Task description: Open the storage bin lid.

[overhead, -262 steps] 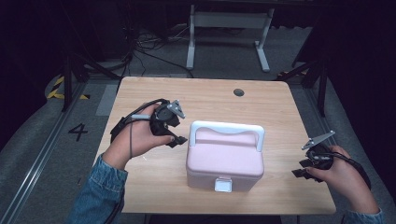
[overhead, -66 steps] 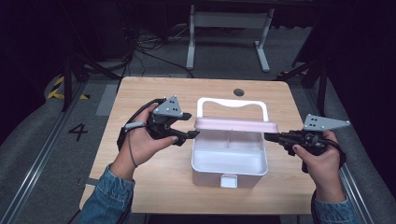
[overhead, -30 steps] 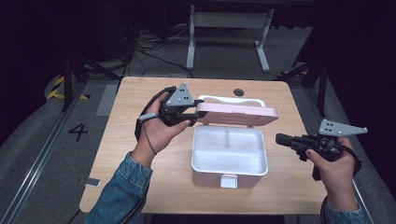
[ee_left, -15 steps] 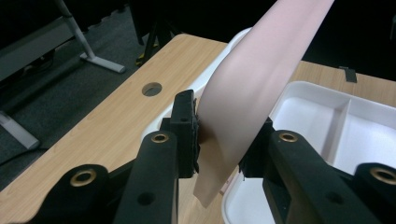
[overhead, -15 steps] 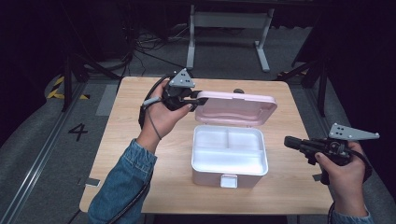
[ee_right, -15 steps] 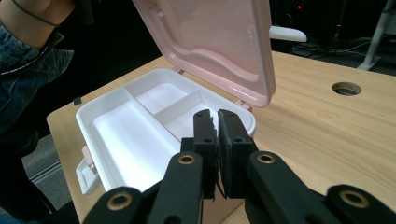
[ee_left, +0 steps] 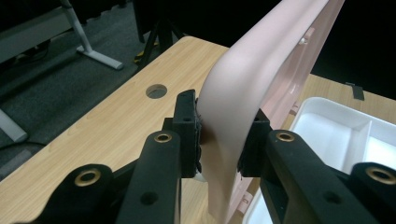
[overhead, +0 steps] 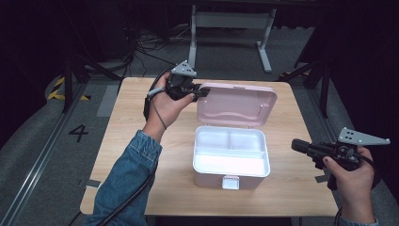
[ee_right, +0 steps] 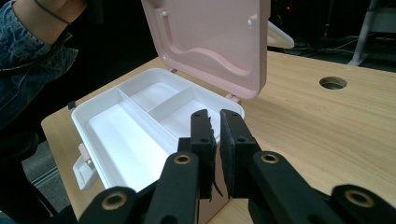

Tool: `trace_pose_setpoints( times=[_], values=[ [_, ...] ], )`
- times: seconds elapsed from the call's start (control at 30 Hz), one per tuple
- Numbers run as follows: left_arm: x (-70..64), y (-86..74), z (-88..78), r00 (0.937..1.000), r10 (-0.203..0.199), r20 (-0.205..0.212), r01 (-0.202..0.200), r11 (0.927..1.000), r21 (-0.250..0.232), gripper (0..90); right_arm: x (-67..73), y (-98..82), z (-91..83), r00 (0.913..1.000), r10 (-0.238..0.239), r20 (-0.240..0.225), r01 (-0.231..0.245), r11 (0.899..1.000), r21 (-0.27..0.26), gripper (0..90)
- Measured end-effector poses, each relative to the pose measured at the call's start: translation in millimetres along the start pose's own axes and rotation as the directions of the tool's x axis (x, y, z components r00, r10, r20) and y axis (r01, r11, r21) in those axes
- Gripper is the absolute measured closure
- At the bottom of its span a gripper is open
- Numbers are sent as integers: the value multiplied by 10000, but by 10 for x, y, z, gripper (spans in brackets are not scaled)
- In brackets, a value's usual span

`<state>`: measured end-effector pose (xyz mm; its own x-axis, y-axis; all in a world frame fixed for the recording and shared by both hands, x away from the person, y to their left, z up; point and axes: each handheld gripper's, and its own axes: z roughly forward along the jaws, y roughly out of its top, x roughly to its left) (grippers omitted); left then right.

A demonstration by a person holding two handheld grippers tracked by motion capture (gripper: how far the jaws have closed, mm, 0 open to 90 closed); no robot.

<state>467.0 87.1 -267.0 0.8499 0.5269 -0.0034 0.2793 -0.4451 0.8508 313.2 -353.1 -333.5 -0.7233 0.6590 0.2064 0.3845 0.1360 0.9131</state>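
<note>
Left claw (overhead: 200,92) clamped on the pink lid (overhead: 237,104), lid raised upright over the white box (overhead: 230,157) mid-worktop (overhead: 127,122), right claw (overhead: 299,145) empty, jaws nearly together, right of the box

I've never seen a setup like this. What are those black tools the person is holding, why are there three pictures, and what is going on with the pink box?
No robot here: a person holds a hand tool in each hand, each ending in a two-jaw gripper. The high view looks down on the wooden table; the other two pictures come from small cameras riding on each gripper, looking along its black jaws. On the table sits a box with a white divided inside. Its pink lid stands raised open. The left gripper is clamped on the lid's edge, seen up close in the left gripper view. The right gripper holds nothing; its jaws are almost together, beside the box.
</note>
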Motion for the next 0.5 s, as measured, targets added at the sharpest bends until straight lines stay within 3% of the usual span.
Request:
trace_pose_setpoints(
  times=[0.33, 0.5],
  values=[
    [144, -44, 159, 9994, -353, -62, 351, 9992, -213, 728, -12, -27, -33, 9999, 120, 107, -120, 9999, 6, 830],
    [210, -62, 236, 9983, -578, -61, 578, 9983, -75, 720, -14, -35, -39, 9998, 155, 110, -156, 9999, 44, 824]
  ],
)
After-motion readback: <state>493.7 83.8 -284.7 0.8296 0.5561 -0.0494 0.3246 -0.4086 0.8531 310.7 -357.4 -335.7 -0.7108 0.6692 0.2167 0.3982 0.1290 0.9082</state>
